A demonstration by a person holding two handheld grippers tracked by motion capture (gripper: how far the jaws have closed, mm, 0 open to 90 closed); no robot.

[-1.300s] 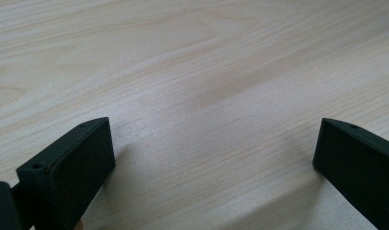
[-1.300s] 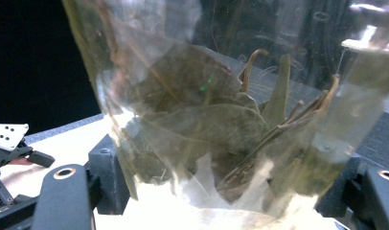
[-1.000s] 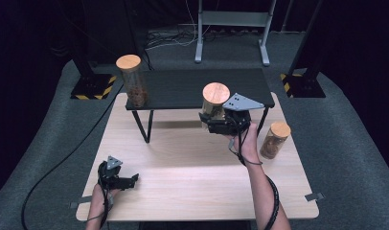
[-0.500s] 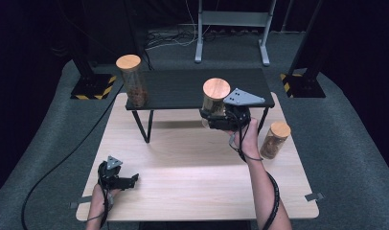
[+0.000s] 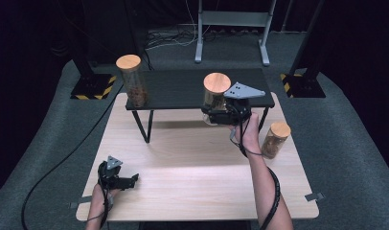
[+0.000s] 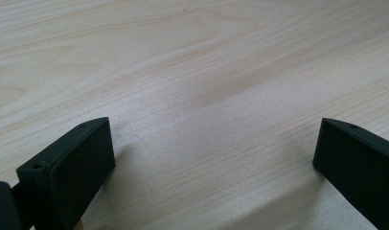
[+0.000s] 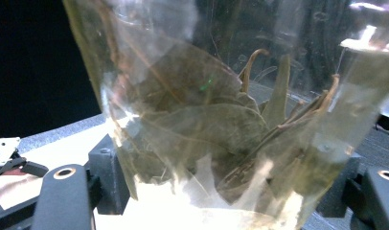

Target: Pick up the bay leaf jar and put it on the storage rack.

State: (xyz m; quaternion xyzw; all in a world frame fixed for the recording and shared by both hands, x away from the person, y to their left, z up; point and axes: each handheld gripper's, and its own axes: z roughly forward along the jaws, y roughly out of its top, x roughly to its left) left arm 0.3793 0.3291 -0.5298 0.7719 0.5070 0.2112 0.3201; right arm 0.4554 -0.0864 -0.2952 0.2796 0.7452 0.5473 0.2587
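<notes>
Glass jar [image 5: 215,96] clamped between right hand-held gripper [image 5: 212,115] jaws.

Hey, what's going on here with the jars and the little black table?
A person is working at a wooden table with a gripper in each hand. The right gripper is shut on a glass jar with a wooden lid, filled with dried leaves, and holds it at the front edge of the small black shelf. A second jar stands on the shelf's left end, and a third jar stands on the wooden table at the right. The left gripper rests open near the table's front left corner, holding nothing.
</notes>
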